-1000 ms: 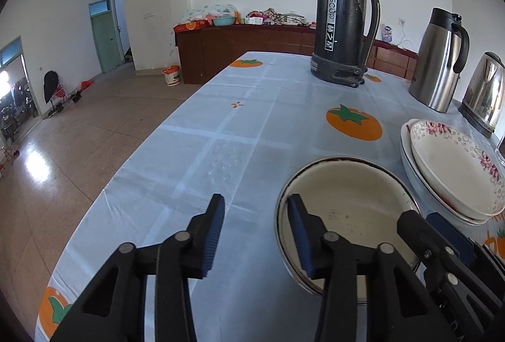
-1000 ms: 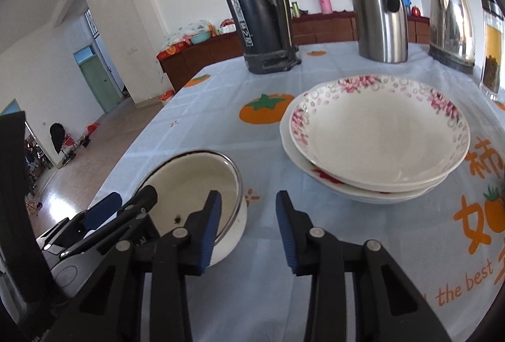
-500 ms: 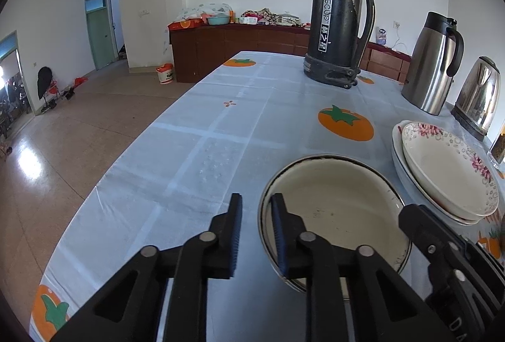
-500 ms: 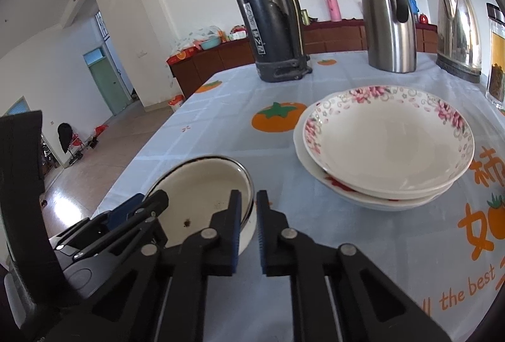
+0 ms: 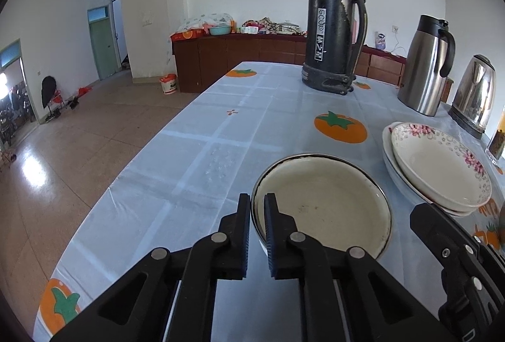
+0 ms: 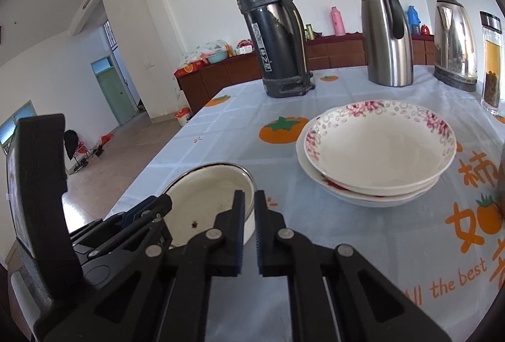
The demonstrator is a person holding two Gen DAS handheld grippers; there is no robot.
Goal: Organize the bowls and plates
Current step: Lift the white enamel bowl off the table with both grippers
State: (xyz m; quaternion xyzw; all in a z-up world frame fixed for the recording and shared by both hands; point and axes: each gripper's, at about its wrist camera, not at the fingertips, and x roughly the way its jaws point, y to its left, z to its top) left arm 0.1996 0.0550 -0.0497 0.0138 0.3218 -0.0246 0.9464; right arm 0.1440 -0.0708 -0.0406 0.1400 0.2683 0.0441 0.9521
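My left gripper (image 5: 257, 209) and right gripper (image 6: 248, 209) each clamped on enamel bowl (image 5: 325, 203) rim, near plates (image 6: 375, 152).

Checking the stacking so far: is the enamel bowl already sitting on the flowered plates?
No, the enamel bowl sits on the tablecloth, apart from the flowered plates.

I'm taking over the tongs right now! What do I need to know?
Left tongs: shut on the rim of the enamel bowl, on its left side.
Right tongs: shut on the same bowl's right rim.
The bowl sits on the tablecloth, near the table's front edge.
The flowered dishes are already stacked to its right.
Left to do: probably lift the bowl with both tongs and set it with the stack.
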